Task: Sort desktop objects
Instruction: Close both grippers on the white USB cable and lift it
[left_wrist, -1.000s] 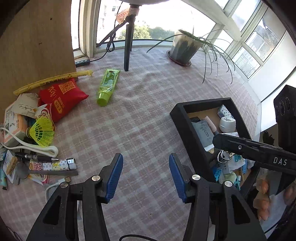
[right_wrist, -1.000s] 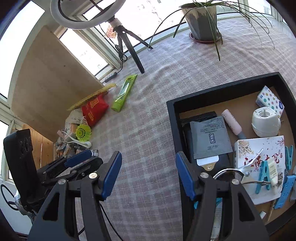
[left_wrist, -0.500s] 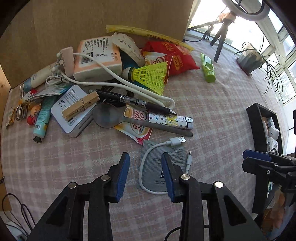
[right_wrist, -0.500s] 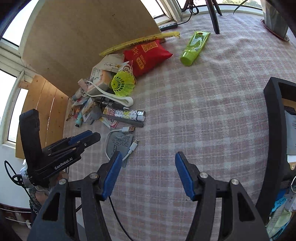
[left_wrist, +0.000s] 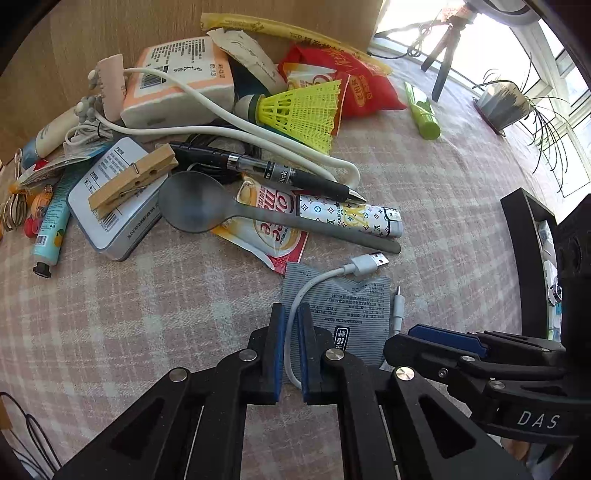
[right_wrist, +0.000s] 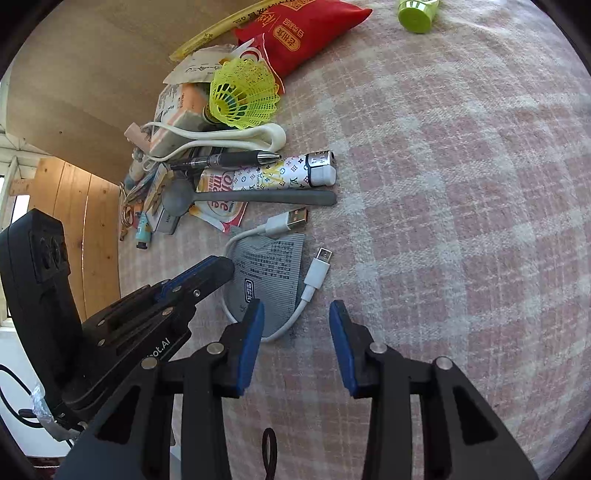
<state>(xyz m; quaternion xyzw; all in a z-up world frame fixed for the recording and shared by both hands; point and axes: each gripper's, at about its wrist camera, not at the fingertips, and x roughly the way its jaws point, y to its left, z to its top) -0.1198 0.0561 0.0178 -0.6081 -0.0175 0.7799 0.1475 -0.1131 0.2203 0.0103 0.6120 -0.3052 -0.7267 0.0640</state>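
One grey spoon (left_wrist: 207, 210) and pen (left_wrist: 280, 173) — just beyond white cable (left_wrist: 295, 310).

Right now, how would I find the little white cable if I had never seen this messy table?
Start at the heap of clutter by the wooden board and come forward to the grey striped packet lying alone on the checked cloth. The short white cable curls across that packet. Unlike the thick white cord in the heap, it is thin with a metal plug.
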